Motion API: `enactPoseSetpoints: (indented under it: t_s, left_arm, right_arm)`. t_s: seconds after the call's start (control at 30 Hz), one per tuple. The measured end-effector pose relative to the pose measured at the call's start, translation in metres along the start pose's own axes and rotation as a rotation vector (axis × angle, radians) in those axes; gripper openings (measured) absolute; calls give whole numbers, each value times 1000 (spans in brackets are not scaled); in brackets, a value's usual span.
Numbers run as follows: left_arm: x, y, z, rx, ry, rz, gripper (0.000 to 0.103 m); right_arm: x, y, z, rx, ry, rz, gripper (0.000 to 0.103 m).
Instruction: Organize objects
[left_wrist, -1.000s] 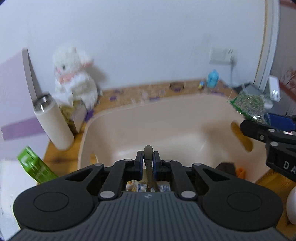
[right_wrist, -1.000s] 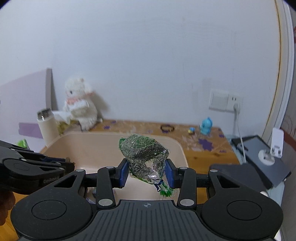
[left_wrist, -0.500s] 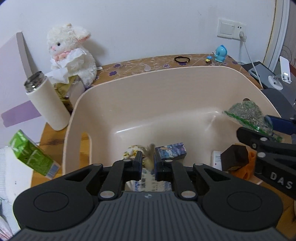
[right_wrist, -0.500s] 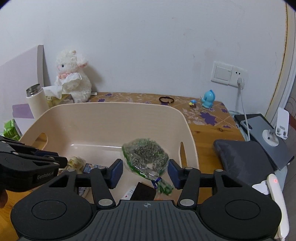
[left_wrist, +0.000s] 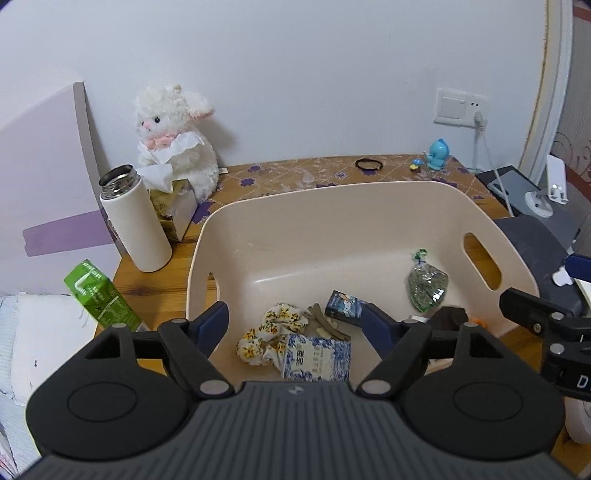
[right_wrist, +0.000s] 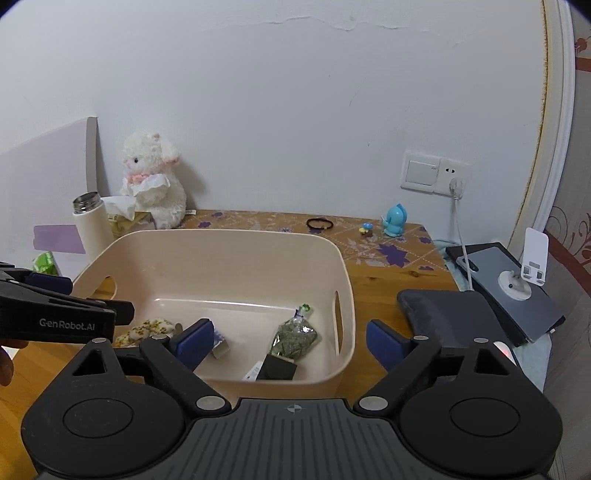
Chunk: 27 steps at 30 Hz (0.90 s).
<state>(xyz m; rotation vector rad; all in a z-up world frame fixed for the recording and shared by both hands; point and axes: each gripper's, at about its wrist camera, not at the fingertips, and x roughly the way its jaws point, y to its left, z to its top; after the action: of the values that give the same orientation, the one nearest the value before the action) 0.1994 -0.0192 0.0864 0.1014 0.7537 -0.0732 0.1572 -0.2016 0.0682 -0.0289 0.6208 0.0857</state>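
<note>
Both grippers hang over the near rim of the cream plastic bin (left_wrist: 369, 206), and both have just been opening with nothing left between their jaws. The left gripper (left_wrist: 295, 325) stands wide above the bin's near left corner; below it on the bin floor lie the brown hair clip (left_wrist: 327, 325), the yellow-flowered fabric scrunchie (left_wrist: 269, 332) and the blue-and-white patterned packet (left_wrist: 317, 356). The right gripper (right_wrist: 290, 341) gapes over the bin's near right part, and the clear bag of green-grey seeds (right_wrist: 297, 338) rests on the bin floor near the right wall, beside a dark box (right_wrist: 279, 365).

The releases look complete, so the step in hand is the retreat. Lift each gripper straight up, clear of the bin rim, before swinging out, so no finger drags the contents or tips the bin. Then reach for things outside the bin, such as the black hair tie (right_wrist: 319, 222) behind it on the tabletop (right_wrist: 388, 280).
</note>
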Motion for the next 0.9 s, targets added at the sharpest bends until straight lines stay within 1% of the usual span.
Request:
enactPoseSetpoints:
  t_s: [0.1, 0.17, 0.23, 0.33, 0.57, 0.8, 0.9]
  left_arm:
    - [-16, 0, -7, 8, -22, 2, 82]
    - [-26, 1, -12, 7, -38, 0, 84]
    - [-35, 2, -17, 1, -50, -12, 89]
    - [-49, 2, -24, 2, -61, -27, 89]
    - [-74, -3, -49, 38, -78, -6, 90]
    - [-92, -3, -74, -12, -62, -77, 91]
    - [-99, -7, -84, -8, -69, -69, 95]
  right_arm:
    - [-11, 2, -5, -18, -6, -4, 93]
    - [-18, 4, -7, -27, -14, -5, 97]
    - [-25, 5, -10, -28, -19, 2, 97]
    - [-36, 7, -16, -27, -22, 18, 98]
    - [-64, 13, -35, -34, -56, 25, 101]
    - [-85, 11, -55, -8, -64, 46, 101]
    - [-94, 9, -63, -1, -68, 49, 101]
